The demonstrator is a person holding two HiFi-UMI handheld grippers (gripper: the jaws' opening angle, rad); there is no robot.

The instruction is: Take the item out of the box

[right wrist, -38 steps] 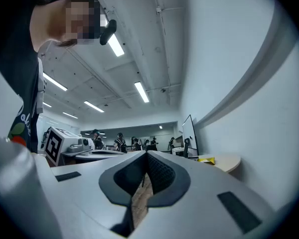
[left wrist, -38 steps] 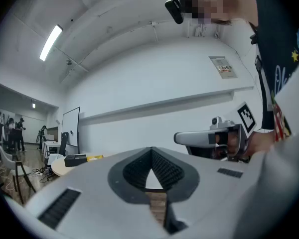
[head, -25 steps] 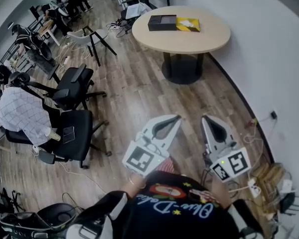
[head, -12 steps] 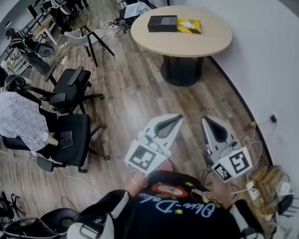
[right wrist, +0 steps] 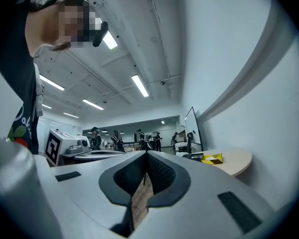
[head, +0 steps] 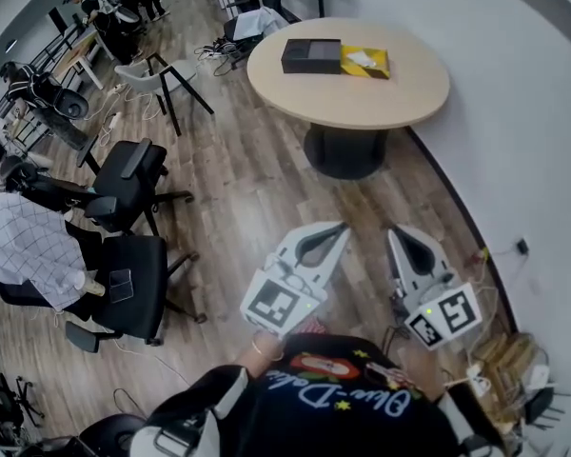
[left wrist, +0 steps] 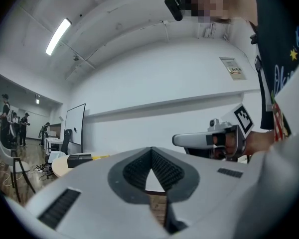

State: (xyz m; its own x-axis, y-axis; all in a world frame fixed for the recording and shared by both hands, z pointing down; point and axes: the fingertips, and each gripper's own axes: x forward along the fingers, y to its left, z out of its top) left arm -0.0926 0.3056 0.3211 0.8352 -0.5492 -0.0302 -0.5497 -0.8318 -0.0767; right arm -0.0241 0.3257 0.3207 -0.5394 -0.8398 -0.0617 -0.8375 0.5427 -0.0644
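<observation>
Two grippers, left and right: jaws closed together, nothing held. Flat black rectangular box on round beige table, well apart; probably light, rigid. Contents unseen; pinch by edge.

Round pale table: smooth matt wood-look top.
Black rectangular box: matt.
Plank floor: wood grain, slight sheen.
Left gripper: matt grey plastic, ribbed black pads.

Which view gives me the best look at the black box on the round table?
Head view: the black box lies whole, seen from above. In the left and right gripper views the box is only a tiny, distant, edge-on sliver.
</observation>
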